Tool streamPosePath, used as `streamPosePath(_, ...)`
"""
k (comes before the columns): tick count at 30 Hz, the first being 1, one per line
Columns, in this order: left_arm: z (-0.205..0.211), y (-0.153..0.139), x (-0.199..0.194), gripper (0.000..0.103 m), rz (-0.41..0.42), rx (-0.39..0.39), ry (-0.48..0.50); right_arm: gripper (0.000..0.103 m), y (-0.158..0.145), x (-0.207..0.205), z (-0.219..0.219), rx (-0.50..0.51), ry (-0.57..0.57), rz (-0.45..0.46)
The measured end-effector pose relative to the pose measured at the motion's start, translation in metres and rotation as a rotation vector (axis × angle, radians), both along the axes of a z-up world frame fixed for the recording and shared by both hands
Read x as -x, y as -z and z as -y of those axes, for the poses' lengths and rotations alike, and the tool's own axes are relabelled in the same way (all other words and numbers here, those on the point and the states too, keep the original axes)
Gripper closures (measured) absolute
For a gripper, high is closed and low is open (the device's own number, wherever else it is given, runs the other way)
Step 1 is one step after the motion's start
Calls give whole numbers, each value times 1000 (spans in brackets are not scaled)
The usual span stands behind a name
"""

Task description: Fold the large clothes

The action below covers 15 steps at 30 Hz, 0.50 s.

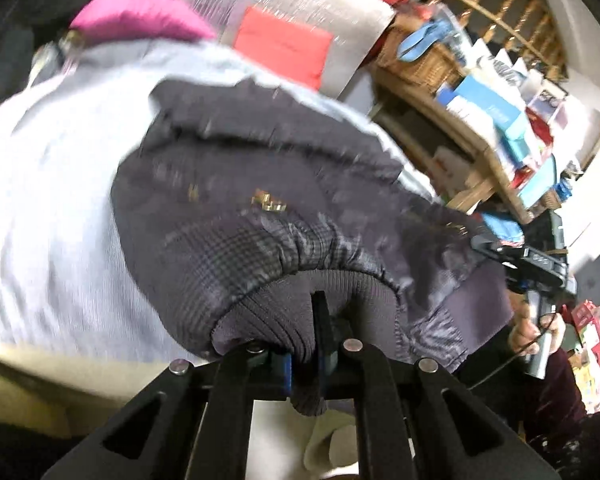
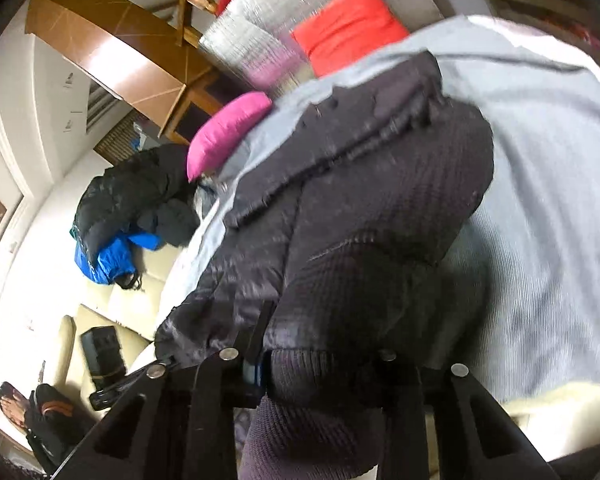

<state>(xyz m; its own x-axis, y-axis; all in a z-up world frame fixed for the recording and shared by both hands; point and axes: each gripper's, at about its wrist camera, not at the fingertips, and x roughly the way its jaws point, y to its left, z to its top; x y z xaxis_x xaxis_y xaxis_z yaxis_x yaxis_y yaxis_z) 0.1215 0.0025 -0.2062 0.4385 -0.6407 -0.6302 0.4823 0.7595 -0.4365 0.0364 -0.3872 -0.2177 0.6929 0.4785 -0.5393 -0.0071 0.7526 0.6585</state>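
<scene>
Both views are motion-blurred. Our left gripper (image 1: 306, 344) is clamped on the ribbed hem of the dark jacket (image 1: 260, 200), which spreads ahead of it over the grey sheet (image 1: 60, 200). Our right gripper (image 2: 320, 364) pinches the same hem; the jacket (image 2: 360, 220) hides its right finger. Only the right view shows the pile of clothes (image 2: 128, 208) left of the gripper; only the left shows cluttered shelves (image 1: 480, 120) to the right.

- The dark jacket (image 1: 260, 208) fills the left gripper's (image 1: 304, 356) path from 10 to 2 o'clock.
- Bare grey sheet (image 2: 540, 200) lies open at 2 o'clock of the right gripper (image 2: 312, 364).
- A pink pillow (image 2: 228, 132) blocks 11 o'clock.
</scene>
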Motion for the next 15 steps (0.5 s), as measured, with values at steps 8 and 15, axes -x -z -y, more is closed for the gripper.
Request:
streamPosePath(8, 1, -53, -101, 94, 38, 109, -62, 71, -67, -68, 30, -6, 79, 166)
streamPosePath(15, 19, -90, -272, 94, 43, 165, -150, 71, -97, -202, 58, -11, 193, 203)
